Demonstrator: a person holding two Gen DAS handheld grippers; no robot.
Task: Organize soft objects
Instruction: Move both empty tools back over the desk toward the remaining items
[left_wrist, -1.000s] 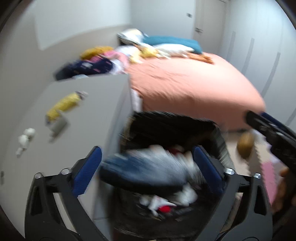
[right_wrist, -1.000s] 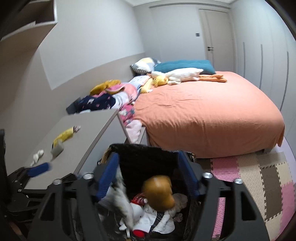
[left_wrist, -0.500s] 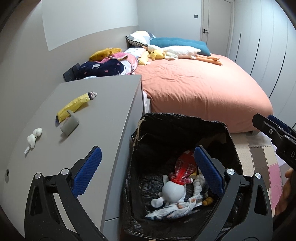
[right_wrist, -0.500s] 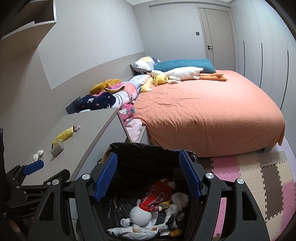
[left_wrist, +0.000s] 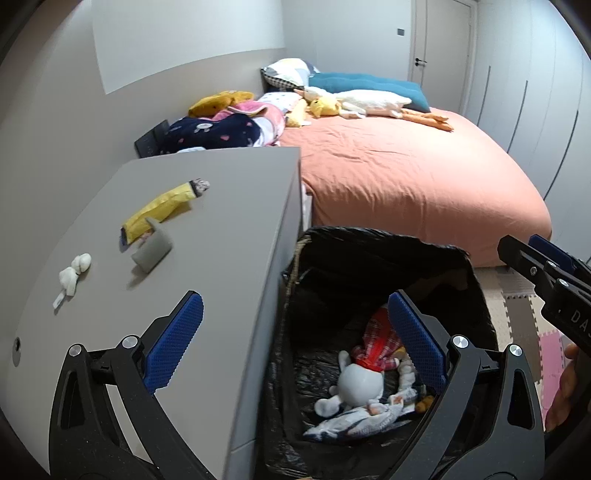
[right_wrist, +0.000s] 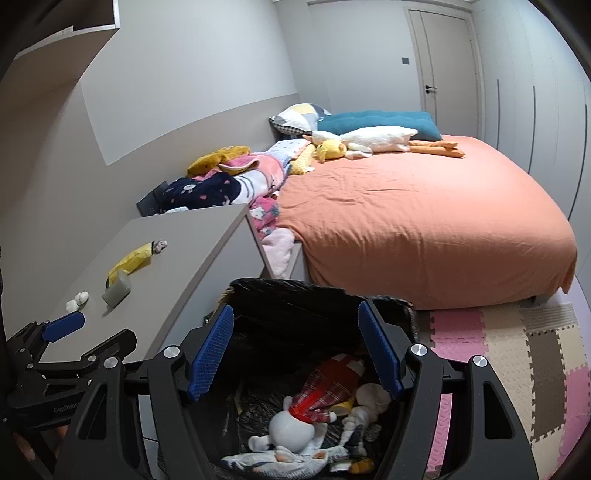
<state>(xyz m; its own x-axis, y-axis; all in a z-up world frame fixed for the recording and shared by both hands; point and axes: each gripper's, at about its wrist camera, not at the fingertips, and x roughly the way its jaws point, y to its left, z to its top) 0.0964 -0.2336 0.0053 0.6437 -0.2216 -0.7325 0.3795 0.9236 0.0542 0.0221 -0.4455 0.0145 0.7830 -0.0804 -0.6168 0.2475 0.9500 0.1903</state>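
Since a second ago, the blue-and-white fish plush (left_wrist: 354, 424) and the brown-headed toy are no longer held between the pads; both have been dropped into the bin (left_wrist: 373, 243), and nothing is carried now.

Closest in, the left gripper (left_wrist: 295, 347) is held with its jaws spread wide, nothing between the blue pads, one finger over the desk (left_wrist: 221, 295) and the other over the bin. The right gripper (right_wrist: 295, 347) is spread too and empty, hanging right above the bin opening.

Inside the black-lined bin, a white round-headed doll in a red plaid shirt (right_wrist: 317, 398) is seen lying on the fish plush, with a few more small soft bits tucked around it, too jumbled to tell apart.

Just beside the bin, on the grey desk, a small white plush (left_wrist: 75, 273), a grey wedge-shaped piece (left_wrist: 153, 251) and a yellow soft toy (left_wrist: 162, 210) are laid out, the wedge touching the yellow one.

Further back, a heap of blankets and clothes (right_wrist: 229, 177) is piled against the wall, and on the orange bed (right_wrist: 424, 221) a white goose plush (right_wrist: 373, 140), a yellow duck plush (right_wrist: 330, 149) and a teal pillow (right_wrist: 380, 120) are left near the headboard. Pink and beige foam mats (right_wrist: 498, 350) are spread on the floor.
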